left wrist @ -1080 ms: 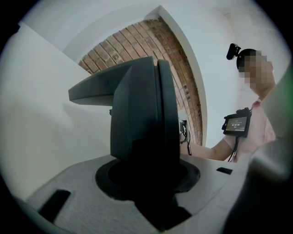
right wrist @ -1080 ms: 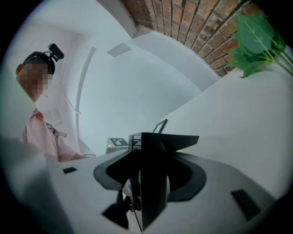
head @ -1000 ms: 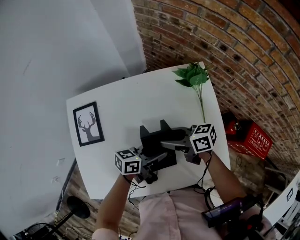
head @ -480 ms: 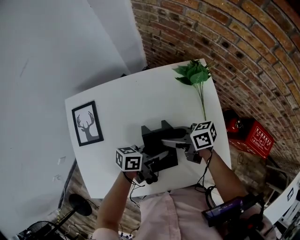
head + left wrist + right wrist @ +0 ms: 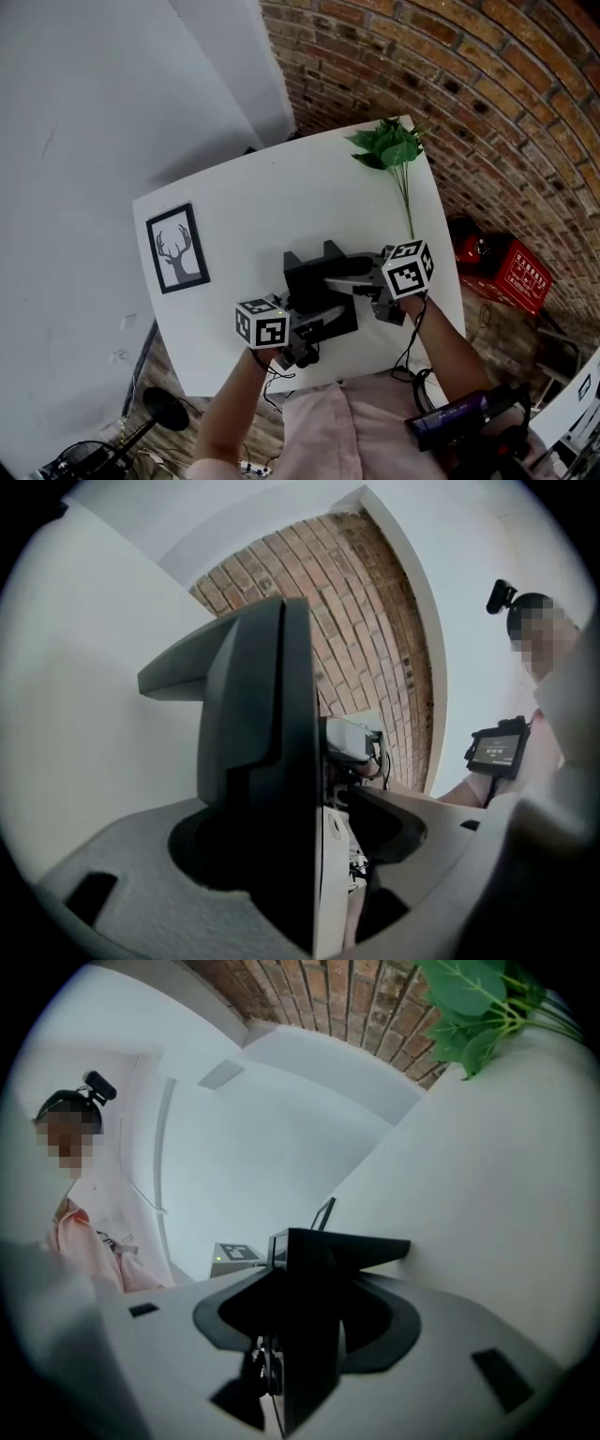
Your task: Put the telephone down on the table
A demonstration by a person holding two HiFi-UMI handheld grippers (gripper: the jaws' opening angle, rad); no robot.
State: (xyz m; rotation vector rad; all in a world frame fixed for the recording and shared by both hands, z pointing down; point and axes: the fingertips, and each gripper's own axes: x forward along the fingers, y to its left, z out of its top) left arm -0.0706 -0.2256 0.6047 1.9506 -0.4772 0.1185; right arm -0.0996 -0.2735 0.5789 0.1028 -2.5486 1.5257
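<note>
A black telephone [image 5: 317,279] rests on the white table [image 5: 244,202], near its front edge. My left gripper [image 5: 317,321] reaches its near left side. In the left gripper view the telephone's dark edge [image 5: 267,761] stands upright between the jaws. These jaws have just been opening, and a gap shows beside the telephone, so my left gripper [image 5: 309,855] is open around it. My right gripper [image 5: 339,281] comes in from the right. In the right gripper view my right gripper [image 5: 309,1335] is shut on the telephone's black body [image 5: 323,1288].
A framed deer picture [image 5: 178,248] lies at the table's left. A green leafy sprig [image 5: 389,150] lies at the far right corner. A brick wall runs behind and to the right. A red crate [image 5: 511,277] sits on the floor beyond the table's right edge.
The left gripper's jaws stand wider apart around the telephone than before. Both hands and the telephone have barely shifted.
</note>
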